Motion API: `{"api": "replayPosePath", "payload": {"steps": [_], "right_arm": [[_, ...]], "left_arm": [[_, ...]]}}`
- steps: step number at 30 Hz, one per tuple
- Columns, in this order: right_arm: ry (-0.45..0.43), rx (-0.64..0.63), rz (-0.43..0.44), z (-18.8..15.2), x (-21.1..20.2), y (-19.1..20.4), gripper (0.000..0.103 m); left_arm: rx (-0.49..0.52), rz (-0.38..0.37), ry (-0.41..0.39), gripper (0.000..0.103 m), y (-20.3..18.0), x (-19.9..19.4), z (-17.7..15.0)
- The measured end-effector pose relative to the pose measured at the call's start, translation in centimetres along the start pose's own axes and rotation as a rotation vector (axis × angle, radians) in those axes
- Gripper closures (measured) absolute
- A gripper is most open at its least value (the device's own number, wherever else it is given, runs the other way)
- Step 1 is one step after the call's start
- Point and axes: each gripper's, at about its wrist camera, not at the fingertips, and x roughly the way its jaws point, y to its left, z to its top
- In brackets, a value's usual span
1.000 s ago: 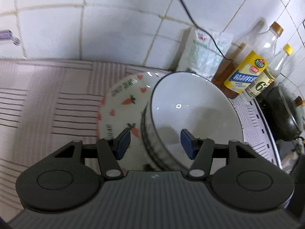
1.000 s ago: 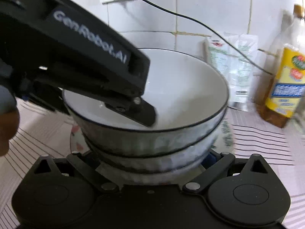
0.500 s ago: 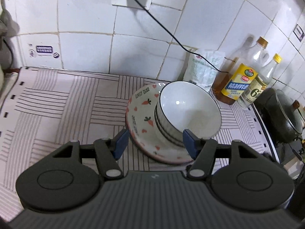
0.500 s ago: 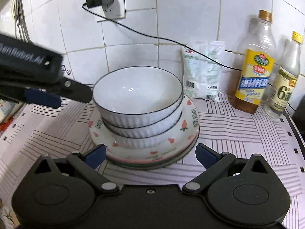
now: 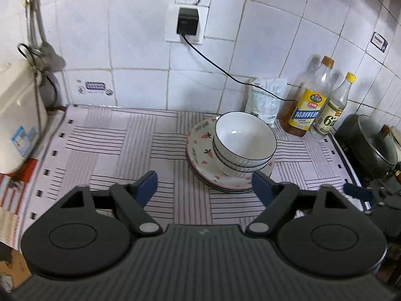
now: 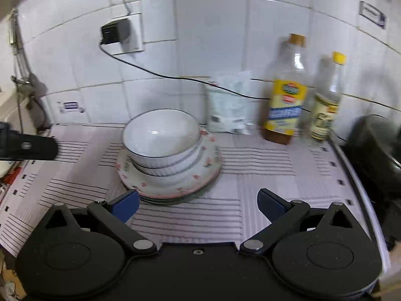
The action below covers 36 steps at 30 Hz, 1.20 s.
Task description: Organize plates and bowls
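Observation:
White ribbed bowls with dark rims [image 5: 244,138] [image 6: 160,135] sit nested on a stack of carrot-patterned plates [image 5: 200,155] [image 6: 208,165] on the striped counter mat. My left gripper [image 5: 204,186] hangs above and in front of the stack, its jaws opening with nothing between them. Pulled back from the plates, my right gripper [image 6: 198,204] is open and empty. The left gripper's finger [image 6: 37,148] shows at the left edge of the right wrist view, and part of the right gripper [image 5: 358,192] sits at the right of the left wrist view.
Two oil or vinegar bottles [image 5: 308,105] [image 6: 285,95] and a white bag [image 5: 265,100] stand by the tiled wall. A dark pot [image 5: 373,145] sits right of the mat. A plug with black cable [image 5: 188,22] is on the wall; a white appliance [image 5: 15,120] stands left.
Both grippers have drawn back and up from the bowls, which stay stacked on the plates. The left gripper's jaws have spread wider.

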Motion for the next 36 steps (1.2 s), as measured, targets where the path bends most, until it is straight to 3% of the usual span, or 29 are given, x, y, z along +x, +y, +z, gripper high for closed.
{"api": "replayPosePath", "payload": {"steps": [4, 11, 16, 25, 36], "right_arm": [[0.025, 0.016, -0.042, 0.0, -1.8, -0.5, 0.001], [0.049, 0.023, -0.132, -0.8, -3.9, -1.2, 0.001], [0.042, 0.032, -0.125, -0.9, -5.9, -1.1, 0.001], [0.09, 0.049, -0.107, -1.4, -8.1, -0.7, 0.001], [0.055, 0.011, -0.142, -1.9, -11.1, 0.5, 0.001]], "left_arm": [[-0.003, 0.026, -0.024, 0.004, 0.0, -2.0, -0.8], [0.068, 0.107, -0.011, 0.004, -1.1, -3.8, -2.6], [0.073, 0.144, 0.003, 0.004, -1.2, -5.1, -3.2], [0.057, 0.149, 0.0, 0.004, -0.9, -7.5, -4.0], [0.058, 0.13, 0.017, 0.003, -0.8, -8.9, -4.8]]}}
